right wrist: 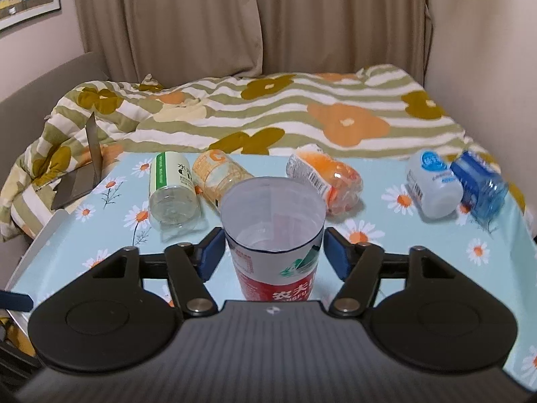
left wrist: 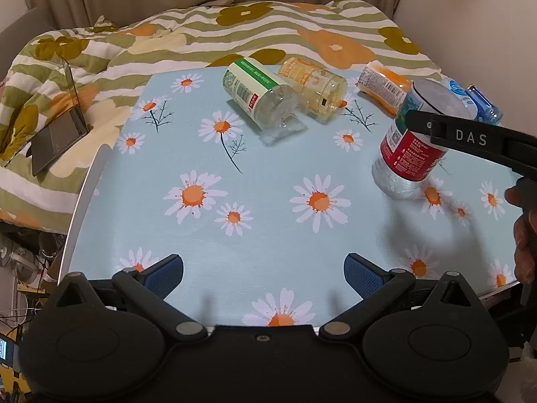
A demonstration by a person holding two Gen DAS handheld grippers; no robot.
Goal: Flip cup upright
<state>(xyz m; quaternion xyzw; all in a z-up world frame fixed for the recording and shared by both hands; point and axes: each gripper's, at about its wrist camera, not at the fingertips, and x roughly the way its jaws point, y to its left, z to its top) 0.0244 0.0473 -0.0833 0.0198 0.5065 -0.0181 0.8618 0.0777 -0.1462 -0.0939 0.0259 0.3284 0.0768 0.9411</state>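
Right gripper [right wrist: 274, 252] closest in its own view, blue fingers [right wrist: 210, 255] pressed on both sides of the red cup [right wrist: 273, 231]. Looks held tight, up near the open top. Mouth facing up, cup tipped a little in the left view, bottom low over the tabletop [left wrist: 255, 201]; hard to tell if touching. Thin clear plastic, cut from a bottle. Probably very light, bendy, easy to squash, a bit slippery. Best held softly around the label part, not squeezed hard. Left gripper [left wrist: 263, 273] low at the near edge, fingers wide apart, nothing between. Farther back, lying on their sides: green cup [right wrist: 173, 188], yellow cup [right wrist: 220, 176], orange cup [right wrist: 324, 178], white cup [right wrist: 433, 186], blue cup [right wrist: 478, 184]. Behind all, flowery blanket [right wrist: 268, 110].
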